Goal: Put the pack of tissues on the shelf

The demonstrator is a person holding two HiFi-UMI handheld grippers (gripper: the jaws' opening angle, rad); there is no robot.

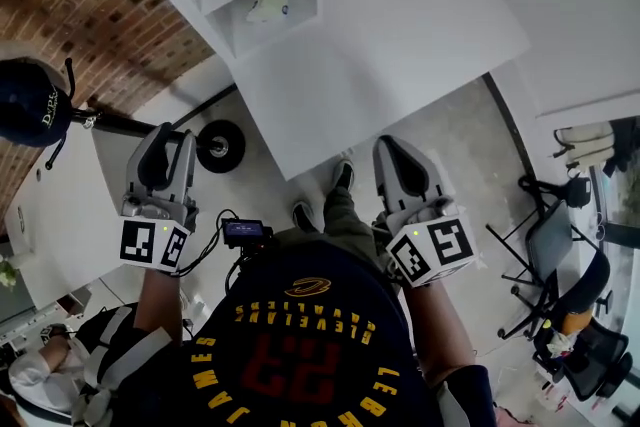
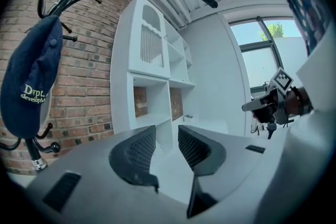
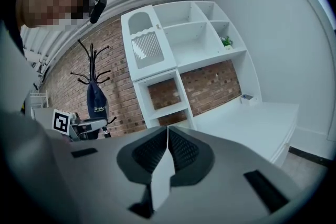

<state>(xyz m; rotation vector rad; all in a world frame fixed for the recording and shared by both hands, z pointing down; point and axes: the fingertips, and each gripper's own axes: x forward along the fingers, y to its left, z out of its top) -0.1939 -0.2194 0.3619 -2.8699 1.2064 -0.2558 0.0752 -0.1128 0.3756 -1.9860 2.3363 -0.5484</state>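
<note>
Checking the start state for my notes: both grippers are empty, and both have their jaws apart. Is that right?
Not quite. Both are empty, but only the left gripper has its jaws apart. The right gripper has its jaws closed together with nothing between them, as the right gripper view shows.

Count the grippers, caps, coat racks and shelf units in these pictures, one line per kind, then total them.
Grippers: 2 (left gripper, right gripper)
Navy cap: 1
Coat rack: 1
White shelf unit: 1
Total: 5
</note>
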